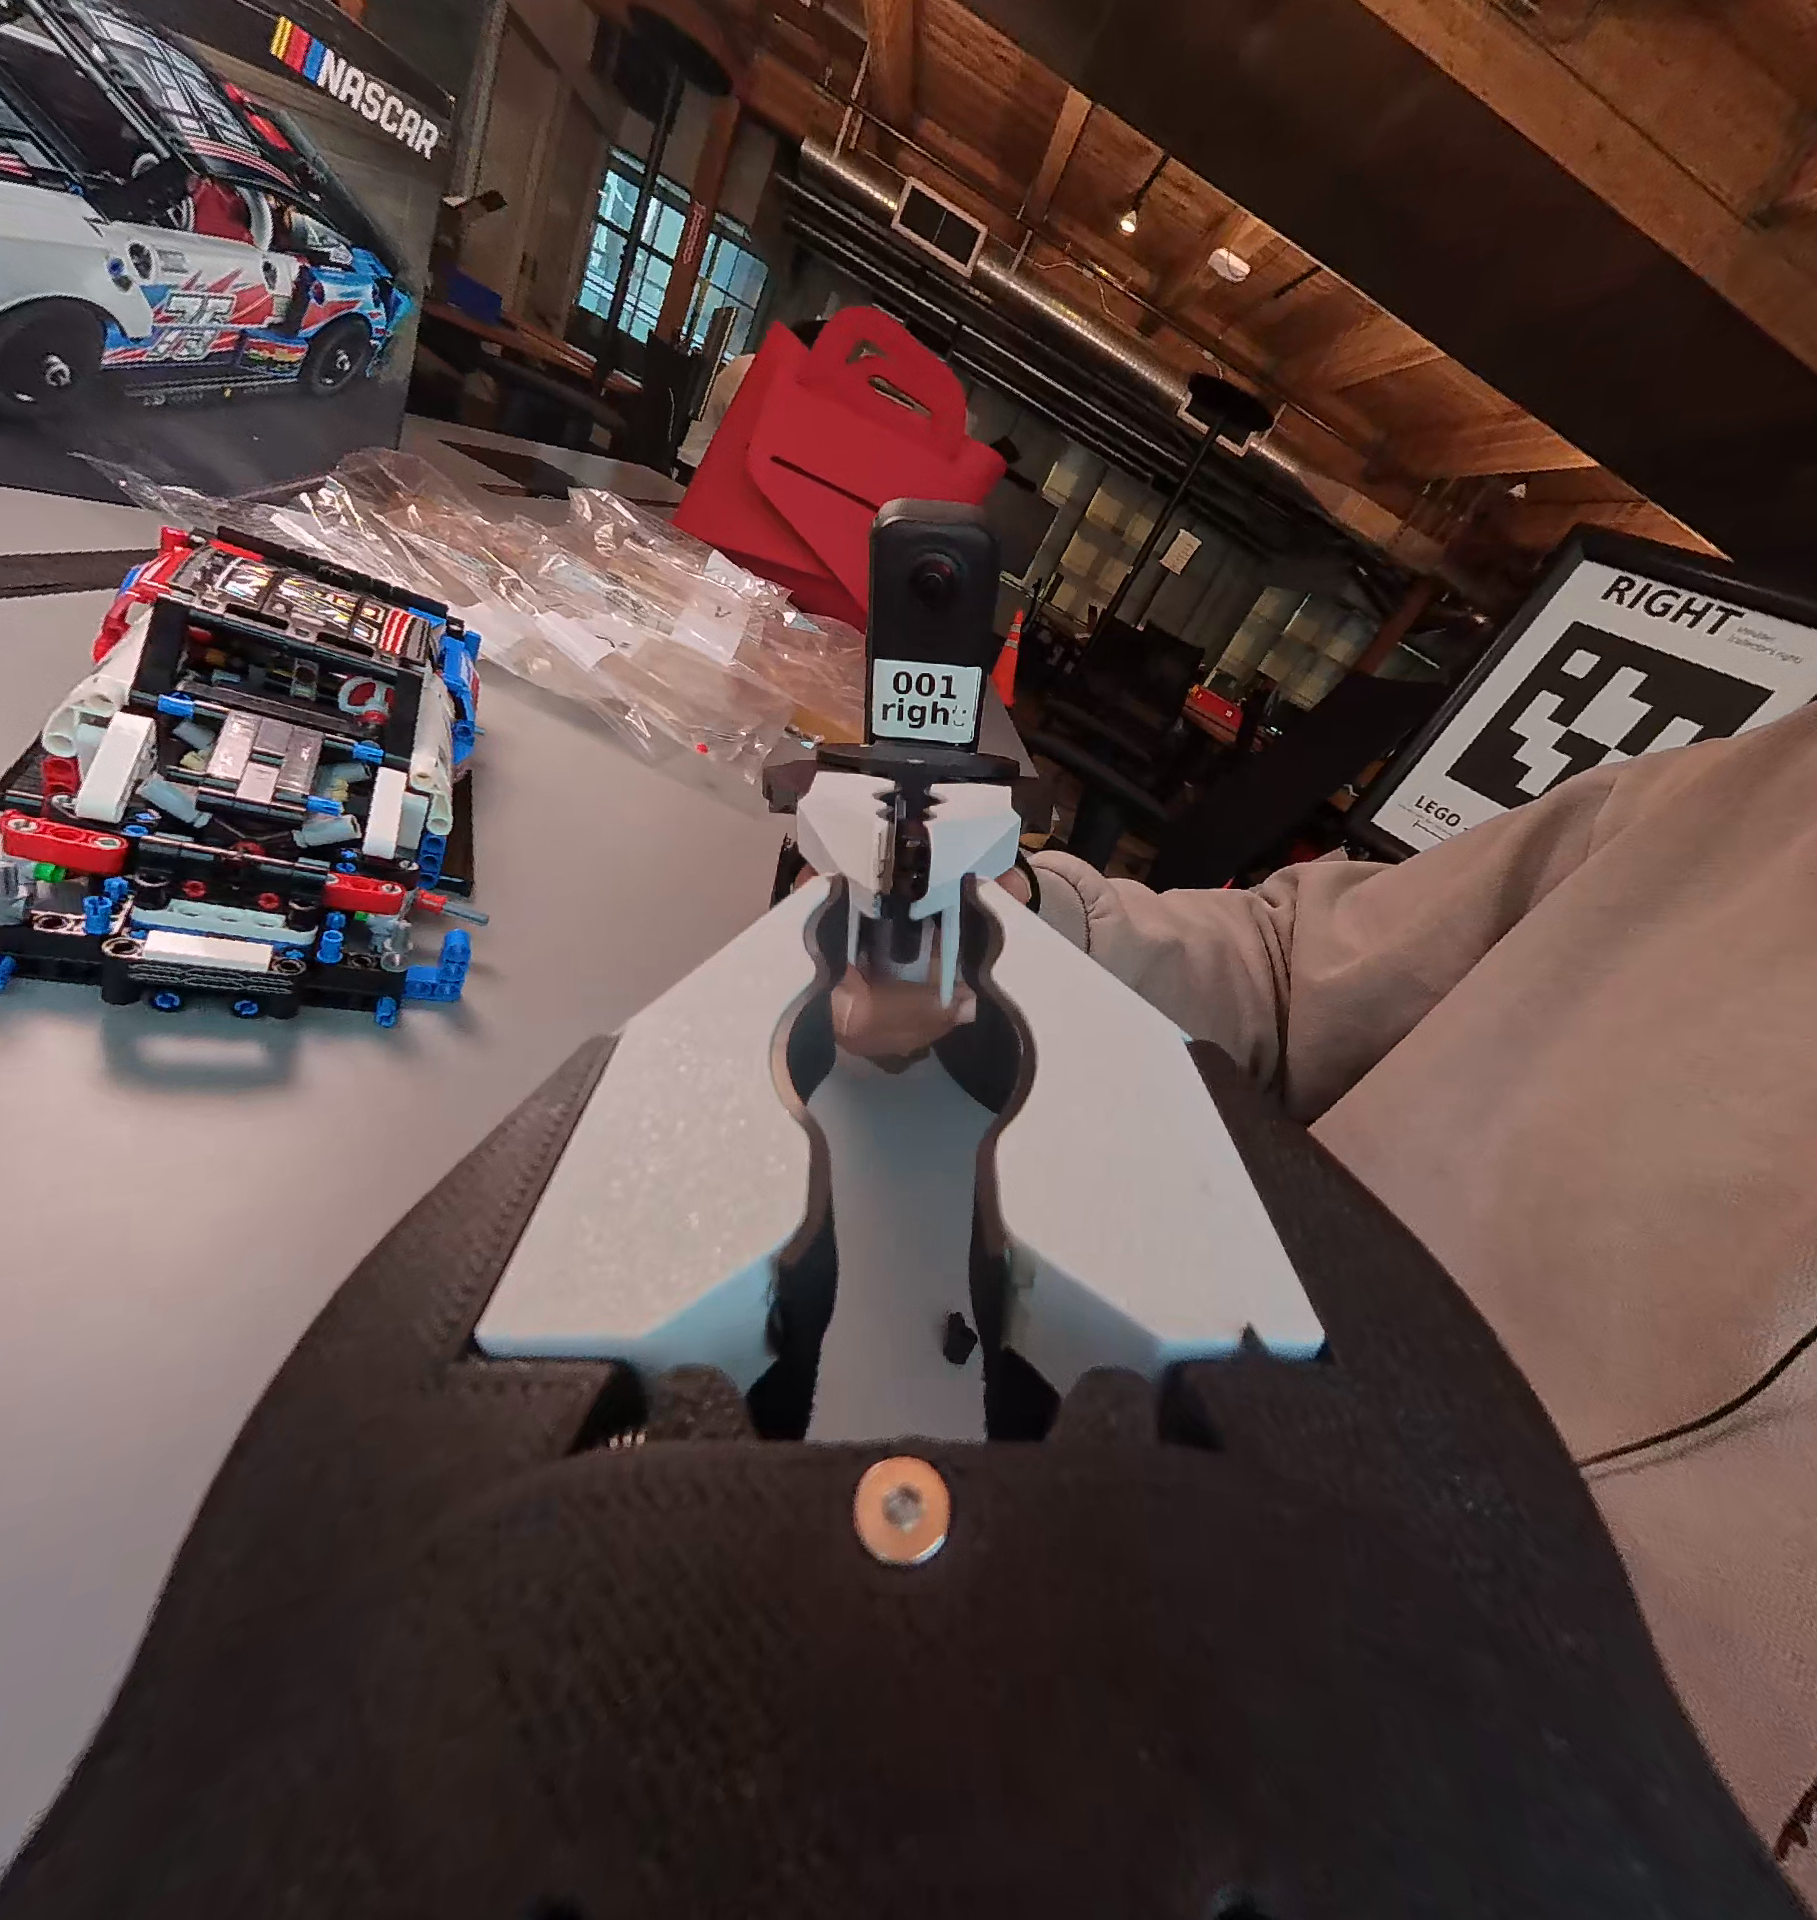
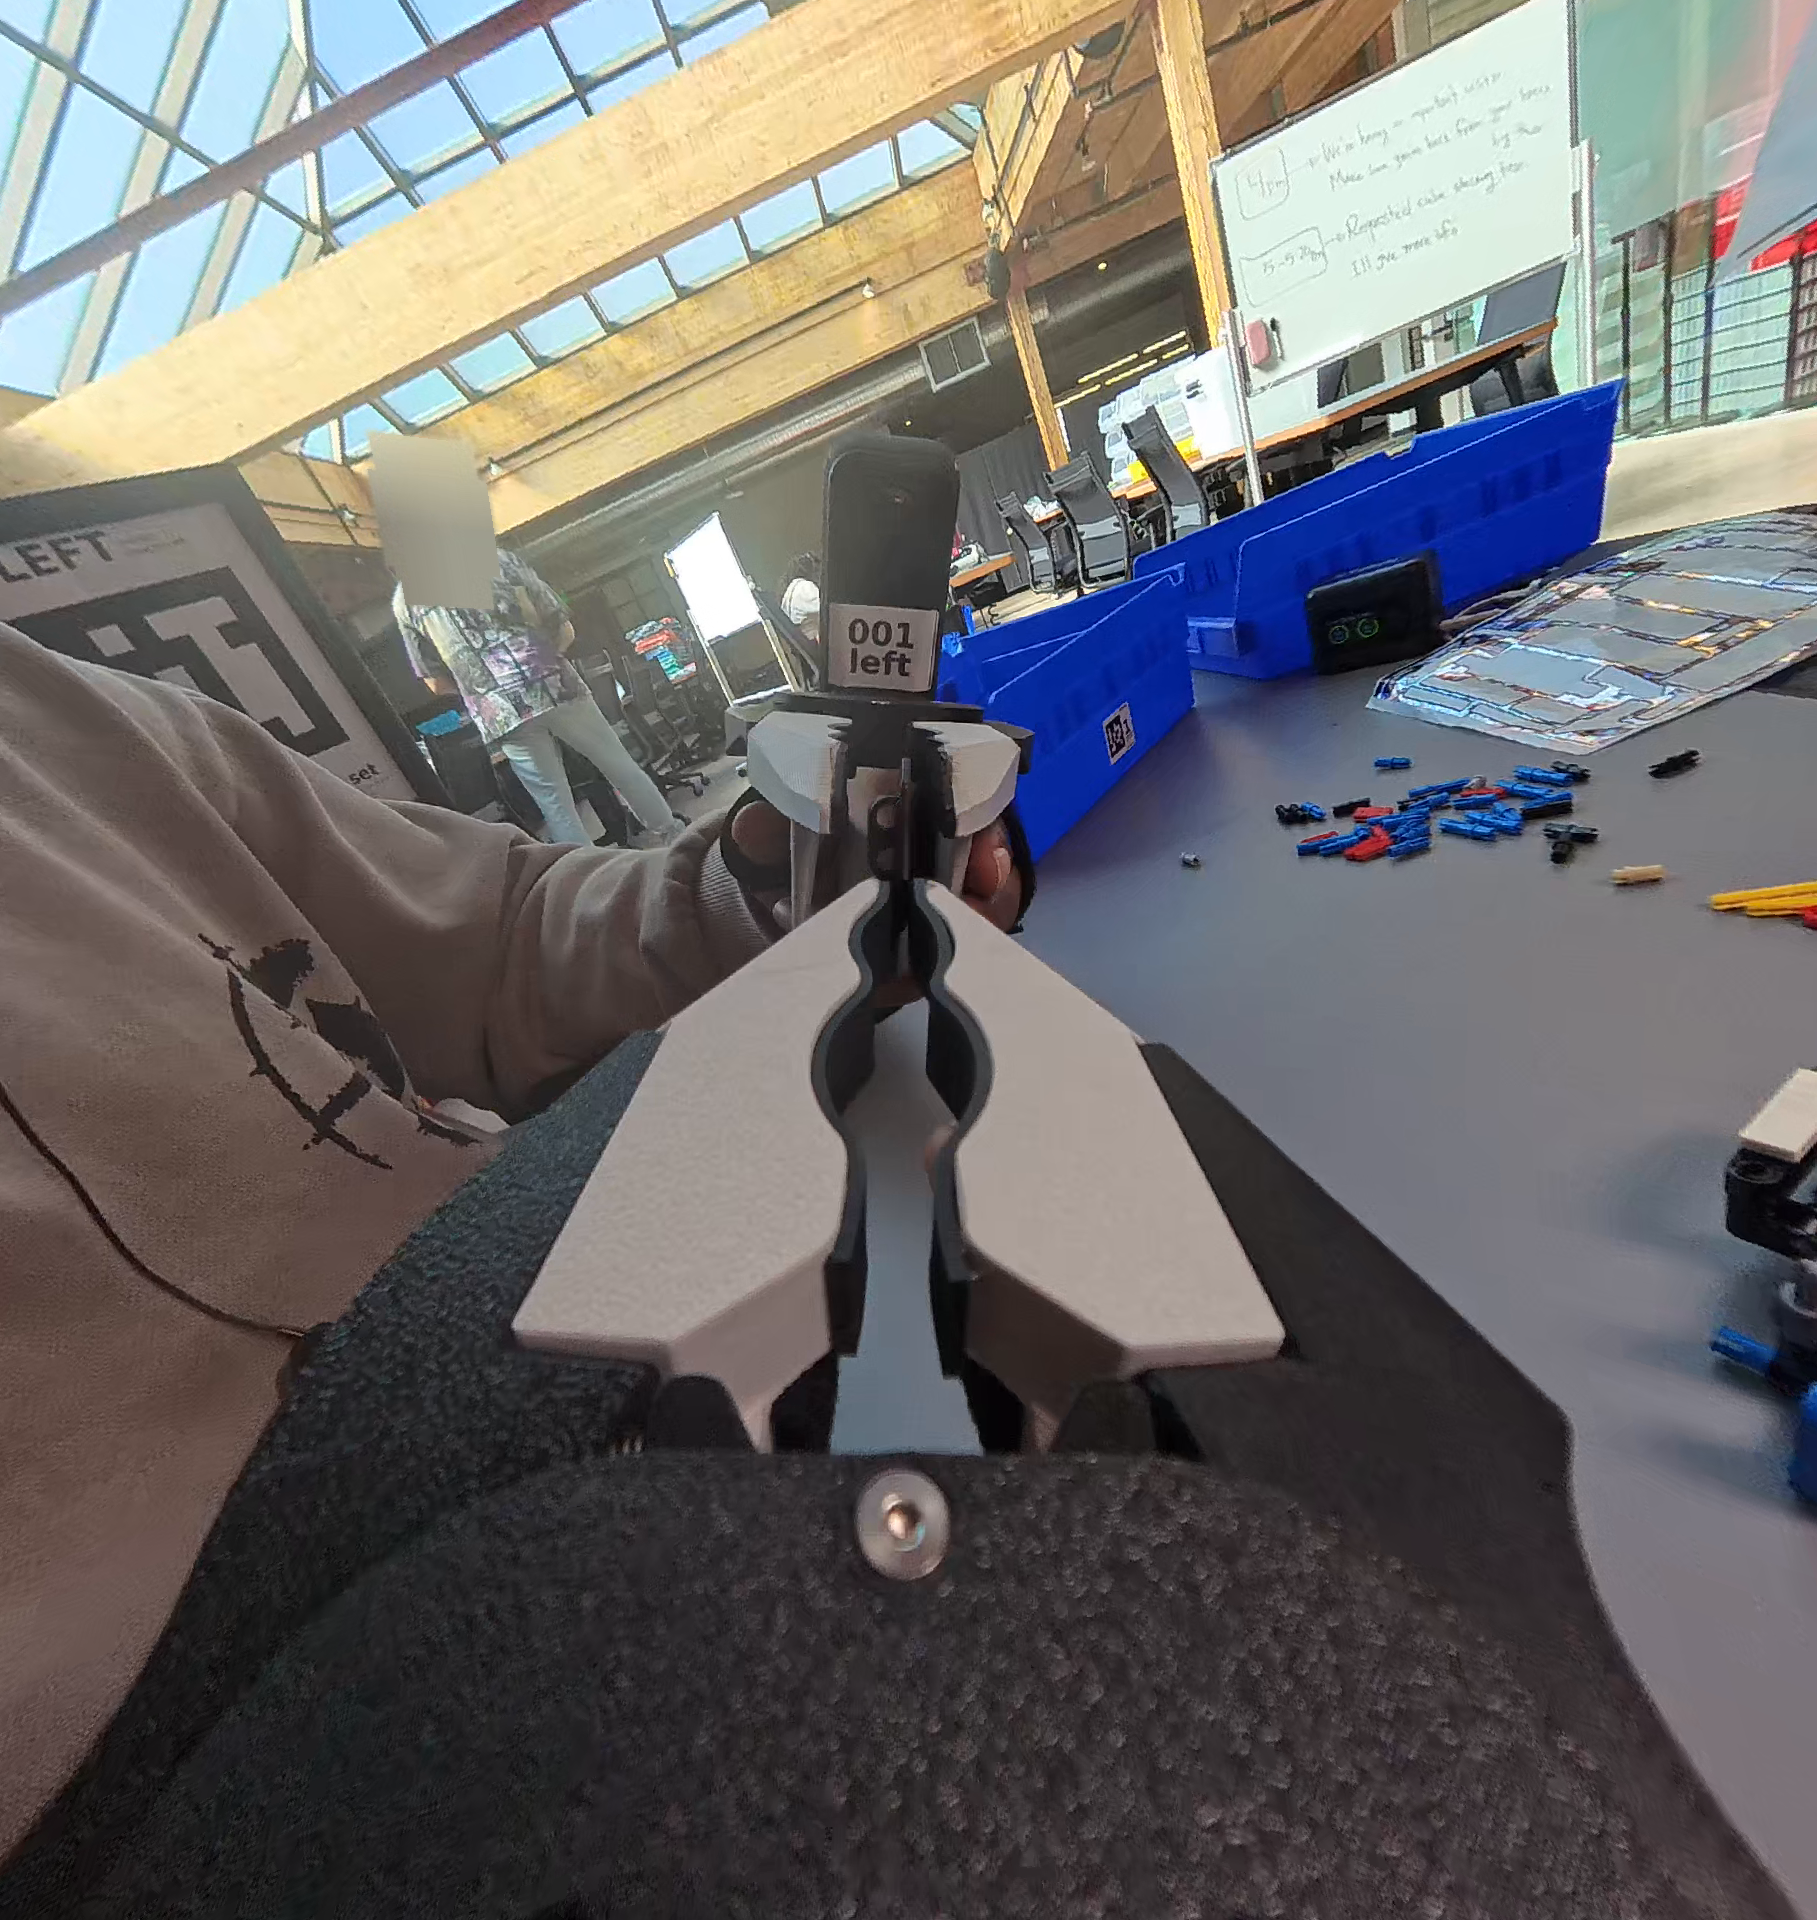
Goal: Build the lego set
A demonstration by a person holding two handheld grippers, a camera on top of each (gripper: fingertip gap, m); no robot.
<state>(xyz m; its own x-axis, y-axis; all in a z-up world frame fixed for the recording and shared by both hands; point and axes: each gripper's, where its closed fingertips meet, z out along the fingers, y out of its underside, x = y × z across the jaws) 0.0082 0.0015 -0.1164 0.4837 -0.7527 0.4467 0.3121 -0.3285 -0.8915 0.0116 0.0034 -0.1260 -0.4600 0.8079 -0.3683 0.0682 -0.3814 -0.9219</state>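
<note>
Grey tabletop [image 1: 260, 1299] under timber beams and skylights, with the two tools held up facing one another over it. At ten o'clock in the left wrist view sits the half-built lego car [image 1: 239, 769] – on the table, apart from both tools – with empty clear bags [image 1: 571, 592] and a red bag [image 1: 842, 436] behind it toward twelve. At two to three o'clock in the right wrist view lie loose pins [image 2: 1434, 816] in blue, red and black, and yellow beams [image 2: 1777, 894]. The left gripper [image 1: 904, 894] stands narrowly parted and holds nothing; the right gripper [image 2: 902, 888] shows only a thin slit and is likewise empty. I judge the car light and rigid in its frame but brittle at the add-ons: panels and protruding pins would pop off under a squeeze, so take it by the black chassis beams low on the sides. The pins look small, smooth and apt to roll – pinch them across the middle. Writing shows on the set's box [image 1: 156, 208] at eleven o'clock, on white tags on both tools' cameras, on framed marker boards [image 1: 1610, 707] and on a whiteboard [image 2: 1392, 197].
</note>
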